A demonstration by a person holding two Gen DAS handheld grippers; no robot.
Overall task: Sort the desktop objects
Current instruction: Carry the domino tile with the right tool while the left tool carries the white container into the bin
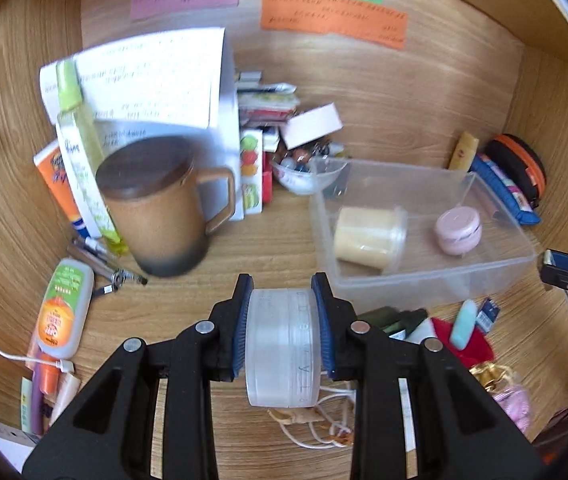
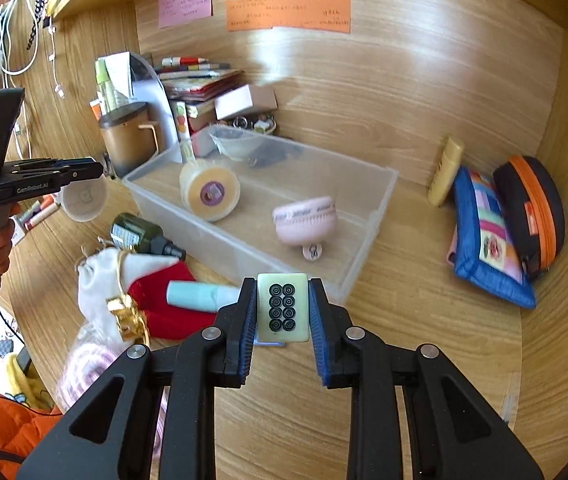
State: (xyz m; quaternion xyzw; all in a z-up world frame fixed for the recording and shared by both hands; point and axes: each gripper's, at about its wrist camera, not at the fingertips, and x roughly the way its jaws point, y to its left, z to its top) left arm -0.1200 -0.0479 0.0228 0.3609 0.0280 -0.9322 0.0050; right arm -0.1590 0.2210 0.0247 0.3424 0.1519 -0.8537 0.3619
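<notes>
Desktop objects half sorted — two sit in my clear bin point(image 1: 495, 268); left gripper point(image 1: 282, 328) grasps a frosted jar point(image 1: 282, 352), right gripper point(image 2: 282, 320) a mahjong tile point(image 2: 282, 307) — clutter remains.

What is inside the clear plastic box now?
The box holds a yellowish tub lying on its side and a pink round case. A small round tag sits under the case; nothing else shows through the walls.

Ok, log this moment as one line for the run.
left tool: shut on frosted jar | right tool: shut on mahjong tile | clear bin: holds yellow tub, pink case
</notes>
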